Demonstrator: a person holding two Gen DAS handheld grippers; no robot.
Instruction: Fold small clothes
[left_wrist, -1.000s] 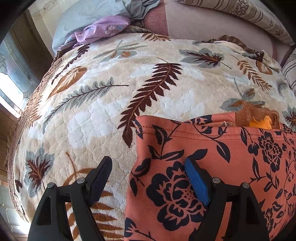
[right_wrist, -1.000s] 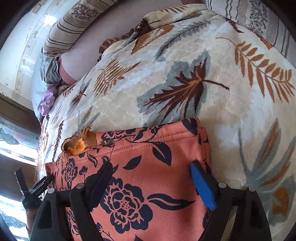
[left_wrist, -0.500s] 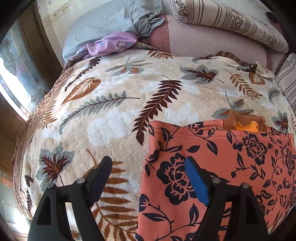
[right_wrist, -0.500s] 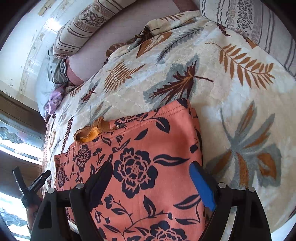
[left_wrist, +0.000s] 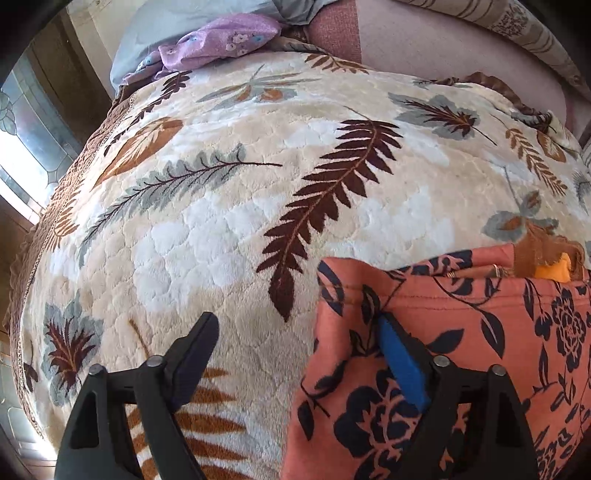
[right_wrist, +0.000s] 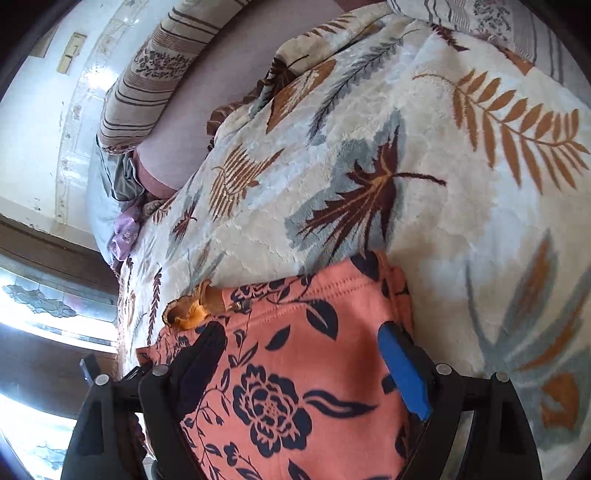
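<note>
The orange floral garment (left_wrist: 461, 350) lies flat on the leaf-print blanket (left_wrist: 258, 206) that covers the bed, near the blanket's near edge, and the step in hand looks like the taking of its two near corners for a fold. Starting at the left: the left gripper (left_wrist: 295, 354) stands with its jaws wide and holds nothing; its dark finger is over bare blanket, its blue-padded finger (left_wrist: 402, 369) is on or just above the garment's left edge, and whether it touches the cloth cannot be told. The far left corner of the garment sits a little raised and rumpled there. Farther right, a brown and yellow piece of cloth (left_wrist: 546, 258) shows at the garment's far hem. At the right, the right gripper (right_wrist: 306, 358) is also wide open and empty, both fingers over the cloth near its right edge. As a judgement, the next move calls for each gripper to drop until one finger slides under a single corner, then close on that layer only, and lift both sides evenly so the cloth does not skew. The left wrist view alone shows the garment's left edge, the purple cloth (left_wrist: 218, 40) and pale blue pillow (left_wrist: 155, 40) at the blanket's far left corner. The right wrist view alone shows the garment's right edge, the bare blanket beyond it, a striped pillow (right_wrist: 155, 85) at the head of the bed, and part of the left gripper low at its left side.
</note>
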